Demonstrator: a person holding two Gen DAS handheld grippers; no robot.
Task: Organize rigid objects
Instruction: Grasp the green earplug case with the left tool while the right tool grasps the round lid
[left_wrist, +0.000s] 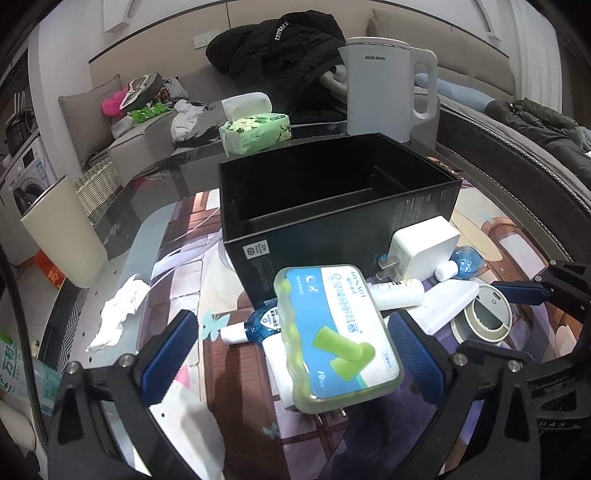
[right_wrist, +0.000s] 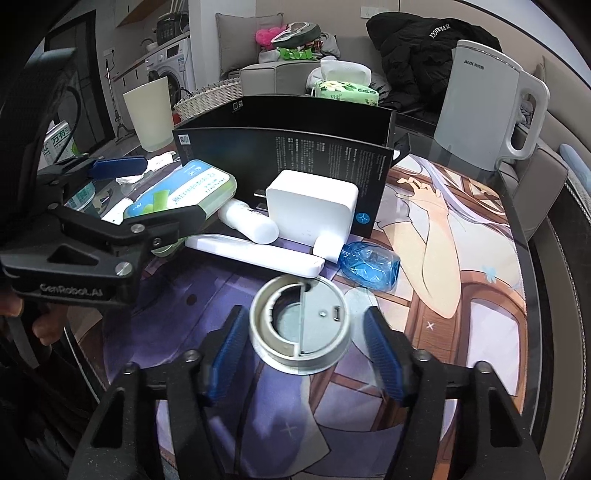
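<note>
An open black box (left_wrist: 332, 206) stands on the printed mat, also in the right wrist view (right_wrist: 295, 158). In front of it lie an earplug case (left_wrist: 336, 336), a white charger (left_wrist: 424, 251), a white tube (left_wrist: 399, 293), a flat white bar (right_wrist: 255, 254), two blue bottles (left_wrist: 262, 325) (right_wrist: 369, 264) and a round grey lid (right_wrist: 299, 328). My left gripper (left_wrist: 291, 354) is open with the earplug case (right_wrist: 181, 192) between its fingers, not touching. My right gripper (right_wrist: 306, 350) is open around the grey lid (left_wrist: 484, 317).
A white kettle (left_wrist: 388, 88) and a green tissue pack (left_wrist: 255, 133) stand behind the box. A cream cup (left_wrist: 62, 229) and crumpled paper (left_wrist: 118, 314) sit at the left. A sofa with clothes is beyond the glass table's edge.
</note>
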